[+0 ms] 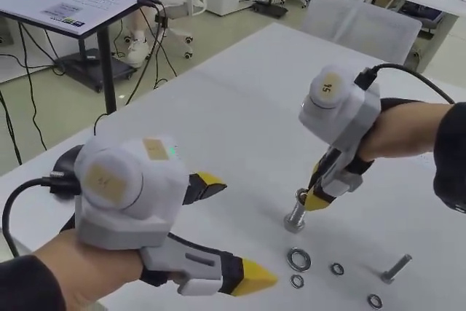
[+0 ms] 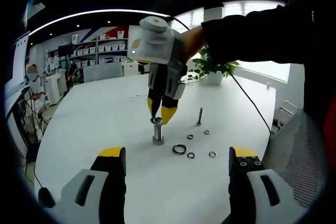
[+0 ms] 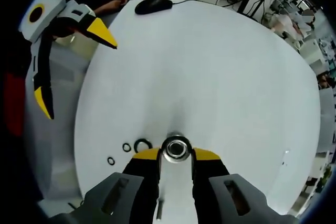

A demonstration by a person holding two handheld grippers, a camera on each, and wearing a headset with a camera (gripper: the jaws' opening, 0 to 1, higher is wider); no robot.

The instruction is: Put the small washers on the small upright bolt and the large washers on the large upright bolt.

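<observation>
Right tongs (image 1: 314,198) tight on large washer (image 3: 168,149) atop large bolt (image 1: 295,220) — left tongs (image 1: 240,229) wide, near table (image 1: 218,107) edge

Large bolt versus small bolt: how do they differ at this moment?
The large bolt is thick, the small bolt slim. The right gripper holds a large washer at the large bolt's top; the small bolt stands alone, bare. Both stand upright on the white table.

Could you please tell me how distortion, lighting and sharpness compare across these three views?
Head view: even light, soft shadows, table edges straight. Left gripper view: fisheye bends the ceiling light strip, and the window glares. Right gripper view: the table edge curves, and the close-up large washer looks slightly soft.
</observation>
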